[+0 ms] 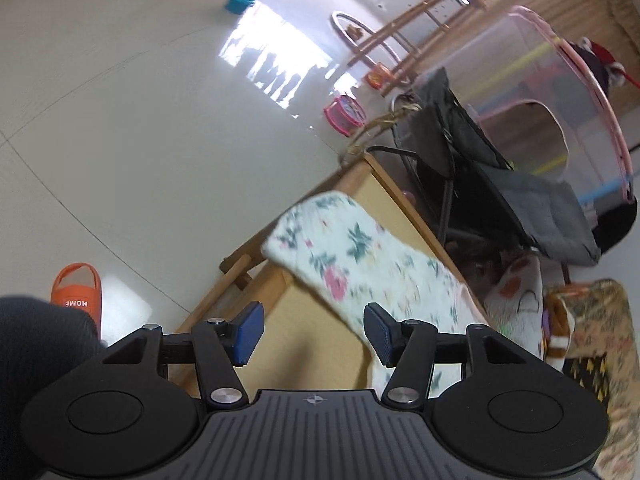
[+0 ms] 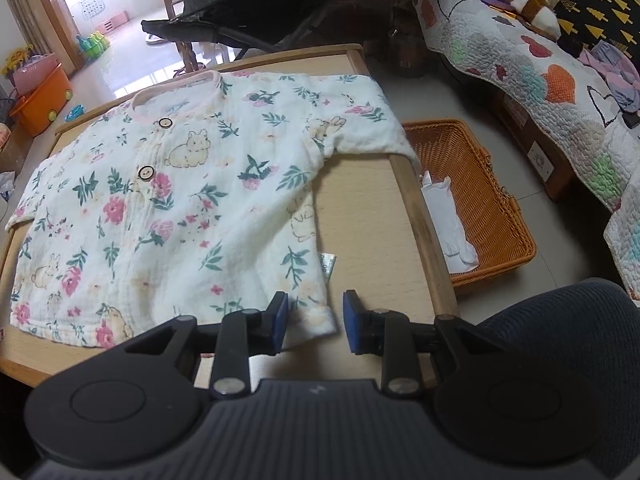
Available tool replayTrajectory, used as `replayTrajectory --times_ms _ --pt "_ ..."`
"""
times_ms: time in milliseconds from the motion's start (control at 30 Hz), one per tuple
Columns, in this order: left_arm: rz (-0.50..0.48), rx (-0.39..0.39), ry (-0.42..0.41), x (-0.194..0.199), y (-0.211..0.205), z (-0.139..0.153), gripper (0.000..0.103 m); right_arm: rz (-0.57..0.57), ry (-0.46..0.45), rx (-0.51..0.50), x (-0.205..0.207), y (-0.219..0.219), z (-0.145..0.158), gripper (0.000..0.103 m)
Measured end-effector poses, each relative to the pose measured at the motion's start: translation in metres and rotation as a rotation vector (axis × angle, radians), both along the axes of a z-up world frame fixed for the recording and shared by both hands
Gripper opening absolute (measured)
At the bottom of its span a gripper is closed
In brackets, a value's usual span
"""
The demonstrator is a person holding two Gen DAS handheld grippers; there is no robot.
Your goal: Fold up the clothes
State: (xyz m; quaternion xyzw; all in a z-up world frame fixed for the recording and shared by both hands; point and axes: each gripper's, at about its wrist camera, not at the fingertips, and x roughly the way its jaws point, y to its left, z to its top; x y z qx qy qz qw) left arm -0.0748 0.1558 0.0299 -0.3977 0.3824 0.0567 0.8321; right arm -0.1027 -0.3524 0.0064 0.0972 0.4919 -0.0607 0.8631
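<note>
Low wooden table w/ raised rim carries the white floral cotton baby shirt, spread flat, buttons up, so it's prob. ready for a first fold; one sleeve hangs over the far-right rim above the orange wicker basket, likely for done items. Right gripper sits at the hem corner, jaws part open astride it, pads not pressing. Left gripper open, holding nothing, over the other sleeve's edge.
</note>
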Motion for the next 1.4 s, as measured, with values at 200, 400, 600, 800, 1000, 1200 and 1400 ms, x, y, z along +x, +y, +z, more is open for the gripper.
replayTrajectory --times_ms 200,400,600,800,1000,1200,1400 --pt "0.072 -0.102 0.059 0.023 0.022 -0.016 0.057 0.012 -0.003 -0.015 0.001 0.003 0.000 0.035" --pt "0.101 -0.152 0.054 0.033 0.029 -0.034 0.057 0.022 -0.005 -0.035 0.002 0.006 -0.001 0.036" --pt "0.114 -0.216 0.009 0.039 0.028 -0.049 0.054 0.029 -0.006 -0.050 0.002 0.008 -0.001 0.039" --pt "0.095 -0.189 -0.007 0.054 0.015 -0.058 0.034 0.038 -0.003 -0.066 0.003 0.011 -0.002 0.043" --pt "0.105 -0.162 -0.032 0.060 0.016 -0.063 0.018 0.038 -0.001 -0.071 0.003 0.011 -0.002 0.045" --pt "0.108 -0.152 -0.054 0.060 0.016 -0.060 0.012 0.037 0.000 -0.075 0.004 0.011 -0.002 0.046" --pt "0.094 -0.129 -0.072 0.053 0.016 -0.055 0.010 0.037 0.000 -0.074 0.004 0.011 -0.002 0.047"
